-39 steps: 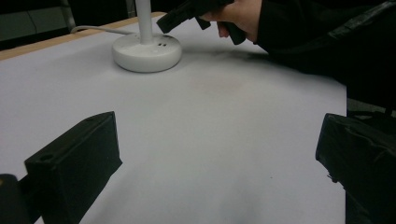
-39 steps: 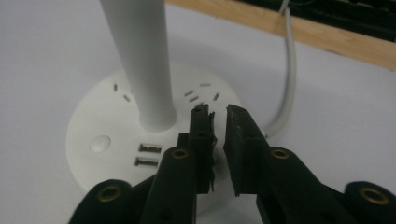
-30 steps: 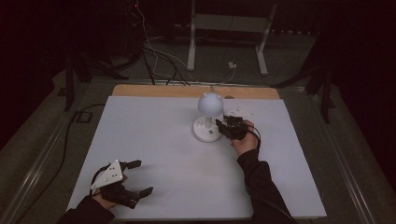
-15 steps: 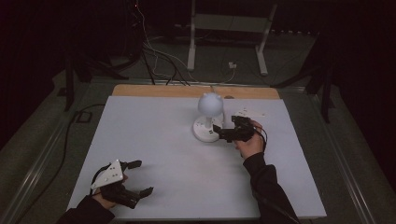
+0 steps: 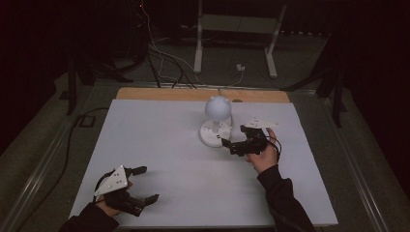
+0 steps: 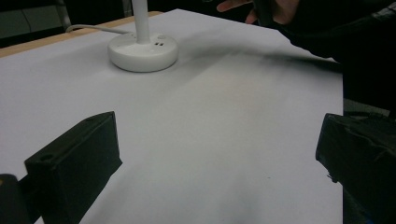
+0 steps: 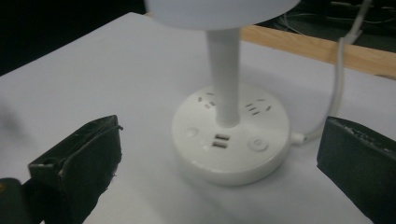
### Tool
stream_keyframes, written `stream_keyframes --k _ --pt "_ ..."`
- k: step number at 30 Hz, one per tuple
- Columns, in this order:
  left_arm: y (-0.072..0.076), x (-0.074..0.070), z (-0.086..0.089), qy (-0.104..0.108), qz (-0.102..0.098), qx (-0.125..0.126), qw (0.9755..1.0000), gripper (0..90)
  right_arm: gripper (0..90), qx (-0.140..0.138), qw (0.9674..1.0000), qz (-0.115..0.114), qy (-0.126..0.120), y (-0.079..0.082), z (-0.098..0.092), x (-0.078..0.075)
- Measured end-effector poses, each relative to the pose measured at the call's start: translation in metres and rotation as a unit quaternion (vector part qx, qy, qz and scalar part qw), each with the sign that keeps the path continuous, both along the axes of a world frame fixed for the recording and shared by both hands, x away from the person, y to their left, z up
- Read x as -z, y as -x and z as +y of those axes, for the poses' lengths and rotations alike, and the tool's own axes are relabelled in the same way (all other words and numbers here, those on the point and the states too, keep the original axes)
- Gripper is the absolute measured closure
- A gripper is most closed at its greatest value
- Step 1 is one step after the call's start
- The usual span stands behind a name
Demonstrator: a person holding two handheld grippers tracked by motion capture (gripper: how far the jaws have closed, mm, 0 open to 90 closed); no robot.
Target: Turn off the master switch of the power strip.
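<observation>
A white desk lamp stands at the far middle of the white table top [image 5: 159,140]. It has a round base [image 5: 214,133] and a globe head [image 5: 218,107]. My right gripper [image 5: 230,145] is open just right of the base and clear of it. In the right gripper view the base [image 7: 247,158] lies between and beyond the spread jaws, showing sockets, USB ports and a round button [image 7: 257,144]; its stem [image 7: 224,79] rises from the middle. My left gripper [image 5: 146,183] rests open at the near left, holding nothing. The left gripper view shows the base [image 6: 142,49] far off.
The lamp's white cable [image 7: 339,79] runs from the base toward the wooden strip [image 5: 159,93] along the table's far edge. Behind the table, a white stand [image 5: 232,29] and loose cables [image 5: 159,53] sit on the floor. The person's right hand [image 6: 275,9] shows beyond the lamp.
My right gripper has drawn back from the lamp base, a little toward the near side. The left gripper has stayed put.
</observation>
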State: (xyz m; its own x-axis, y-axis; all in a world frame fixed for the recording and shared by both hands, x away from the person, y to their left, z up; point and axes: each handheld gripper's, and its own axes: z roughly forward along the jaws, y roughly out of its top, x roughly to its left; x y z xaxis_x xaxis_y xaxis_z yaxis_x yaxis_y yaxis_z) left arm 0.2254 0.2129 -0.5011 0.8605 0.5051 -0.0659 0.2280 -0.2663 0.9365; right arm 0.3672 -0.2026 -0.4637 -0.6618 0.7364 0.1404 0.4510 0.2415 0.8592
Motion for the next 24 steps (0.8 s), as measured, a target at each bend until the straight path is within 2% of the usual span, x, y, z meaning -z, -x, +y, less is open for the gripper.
stream_keyframes --k 9,12,14,16,19,22,24 --pt "0.0 0.0 0.0 0.002 0.0 -0.002 1.0 0.4 0.0 -0.033 0.9994 -0.009 0.004 0.024 0.001 -0.002" --pt "0.0 0.0 0.0 0.0 0.0 -0.001 1.0 0.4 0.0 -0.048 0.9988 -0.009 -0.002 0.032 -0.001 0.0" --pt "0.0 -0.001 0.0 0.001 -0.001 -0.001 1.0 0.4 0.0 -0.06 0.9982 -0.005 0.004 0.038 -0.002 0.0" --pt "0.0 0.0 0.0 0.001 0.0 -0.002 1.0 0.4 0.0 -0.066 0.9977 -0.014 0.002 0.045 -0.004 0.002" --pt "0.0 0.0 0.0 0.0 0.0 -0.001 1.0 0.4 0.0 -0.081 0.9967 -0.007 0.003 0.053 -0.007 0.005" --pt "0.0 0.0 0.0 0.0 0.0 -0.002 1.0 0.4 0.0 -0.086 0.9962 -0.007 0.013 0.06 -0.013 0.01" --pt "0.0 0.0 0.0 -0.001 0.0 -0.002 1.0 0.4 0.0 -0.092 0.9957 -0.004 0.012 0.064 -0.017 0.014"
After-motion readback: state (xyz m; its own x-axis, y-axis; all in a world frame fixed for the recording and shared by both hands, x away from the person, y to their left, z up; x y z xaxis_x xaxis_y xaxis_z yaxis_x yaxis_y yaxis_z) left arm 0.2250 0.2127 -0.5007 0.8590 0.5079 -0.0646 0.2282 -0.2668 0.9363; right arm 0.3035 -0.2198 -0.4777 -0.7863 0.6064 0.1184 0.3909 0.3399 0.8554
